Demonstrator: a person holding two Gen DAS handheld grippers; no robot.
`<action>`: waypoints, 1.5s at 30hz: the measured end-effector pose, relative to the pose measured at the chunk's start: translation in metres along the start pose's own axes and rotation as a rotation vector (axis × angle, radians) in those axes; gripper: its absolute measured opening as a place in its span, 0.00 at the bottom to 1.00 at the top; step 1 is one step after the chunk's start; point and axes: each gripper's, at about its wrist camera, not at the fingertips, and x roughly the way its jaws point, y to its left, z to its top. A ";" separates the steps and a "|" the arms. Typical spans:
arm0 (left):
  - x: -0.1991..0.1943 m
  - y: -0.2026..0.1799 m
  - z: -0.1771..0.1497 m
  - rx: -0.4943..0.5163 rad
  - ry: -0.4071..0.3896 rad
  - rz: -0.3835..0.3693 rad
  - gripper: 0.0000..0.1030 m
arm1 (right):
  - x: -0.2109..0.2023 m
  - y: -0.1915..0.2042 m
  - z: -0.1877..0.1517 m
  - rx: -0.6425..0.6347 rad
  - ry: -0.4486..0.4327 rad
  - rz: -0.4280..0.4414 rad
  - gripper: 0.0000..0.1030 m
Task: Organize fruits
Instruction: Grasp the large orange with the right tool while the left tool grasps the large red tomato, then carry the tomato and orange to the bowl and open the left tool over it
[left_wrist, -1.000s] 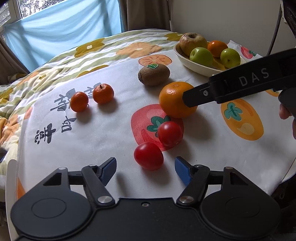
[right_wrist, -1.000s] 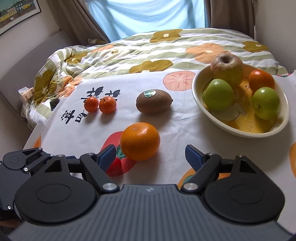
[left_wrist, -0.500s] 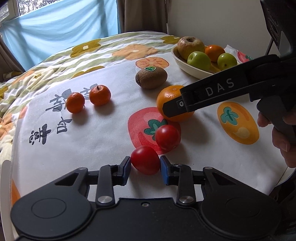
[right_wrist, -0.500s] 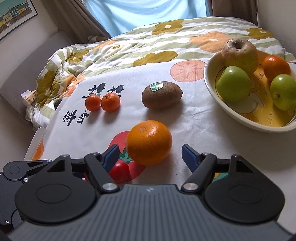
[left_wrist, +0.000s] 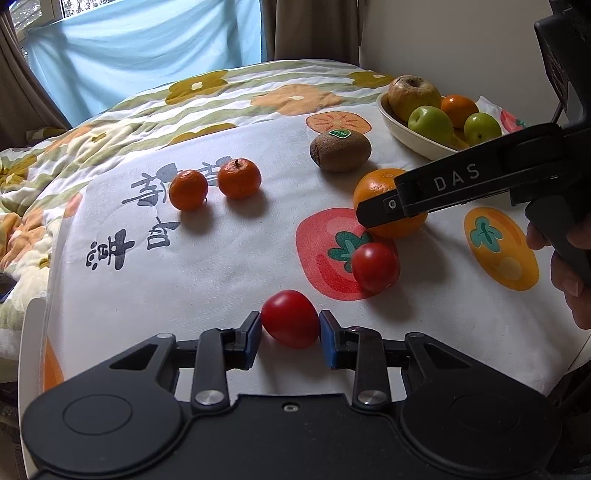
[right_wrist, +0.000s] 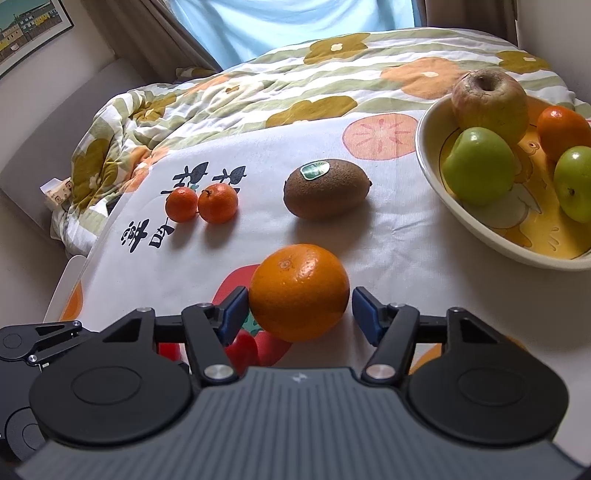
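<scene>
My left gripper (left_wrist: 290, 330) is shut on a red tomato (left_wrist: 290, 319) near the cloth's front edge. A second red tomato (left_wrist: 375, 266) lies just beyond it. My right gripper (right_wrist: 297, 309) stands open around a large orange (right_wrist: 299, 291); the left pad touches it, the right pad is a little apart. The orange also shows in the left wrist view (left_wrist: 388, 201), half hidden by the right gripper's finger. A brown kiwi (right_wrist: 325, 187) and two small mandarins (right_wrist: 218, 203) lie farther back. A cream bowl (right_wrist: 428, 162) at the right holds apples and a mandarin.
The fruit lies on a white printed cloth (left_wrist: 207, 266) over a table, with a flowered quilt (right_wrist: 258, 88) behind. The cloth's left edge drops off near a white chair (right_wrist: 68, 273). A hand (left_wrist: 569, 273) holds the right gripper at the right edge.
My left gripper closed on the near tomato. My right gripper moved forward until the orange sat between its fingers, and its fingers narrowed.
</scene>
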 end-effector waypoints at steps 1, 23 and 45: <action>0.000 0.001 0.000 -0.002 0.000 0.003 0.36 | 0.000 0.000 0.000 -0.003 -0.001 -0.001 0.72; -0.054 0.007 0.031 -0.084 -0.071 0.118 0.36 | -0.063 -0.004 0.007 -0.028 -0.070 -0.020 0.70; -0.056 -0.111 0.128 -0.020 -0.168 0.044 0.36 | -0.163 -0.121 0.039 -0.030 -0.178 -0.112 0.70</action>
